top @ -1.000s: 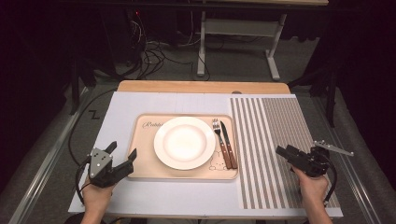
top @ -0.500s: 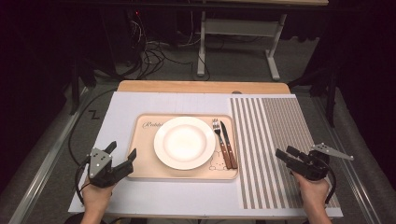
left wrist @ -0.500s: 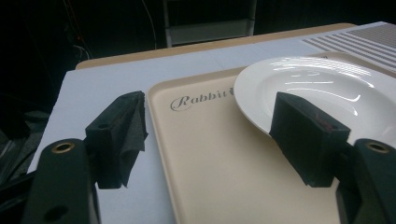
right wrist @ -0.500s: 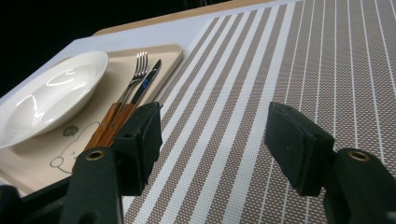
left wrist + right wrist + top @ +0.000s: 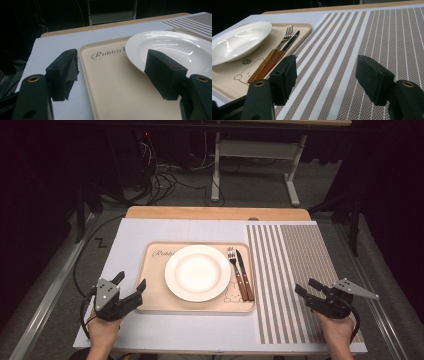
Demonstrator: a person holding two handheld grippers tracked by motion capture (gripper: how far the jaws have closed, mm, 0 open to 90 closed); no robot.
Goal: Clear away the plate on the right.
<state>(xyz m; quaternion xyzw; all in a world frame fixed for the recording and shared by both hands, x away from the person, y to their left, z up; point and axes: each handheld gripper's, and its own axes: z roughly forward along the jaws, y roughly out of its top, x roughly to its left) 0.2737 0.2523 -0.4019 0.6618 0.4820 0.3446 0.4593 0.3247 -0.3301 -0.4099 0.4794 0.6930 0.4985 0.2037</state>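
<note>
Tray [image 5: 152, 292] — beige, rabbit-printed, rectangular

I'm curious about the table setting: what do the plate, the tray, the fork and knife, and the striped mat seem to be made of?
The plate looks like glazed white ceramic, glossy with reflections. The tray seems matte beige plastic with a printed rabbit. The fork and knife have shiny metal ends and reddish-brown handles, probably wood. The striped mat looks woven, perhaps vinyl: a fine mesh texture shows in the right gripper view.

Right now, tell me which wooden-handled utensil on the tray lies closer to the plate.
The fork: it lies right beside the plate, with the knife on its far side, toward the striped mat.
</note>
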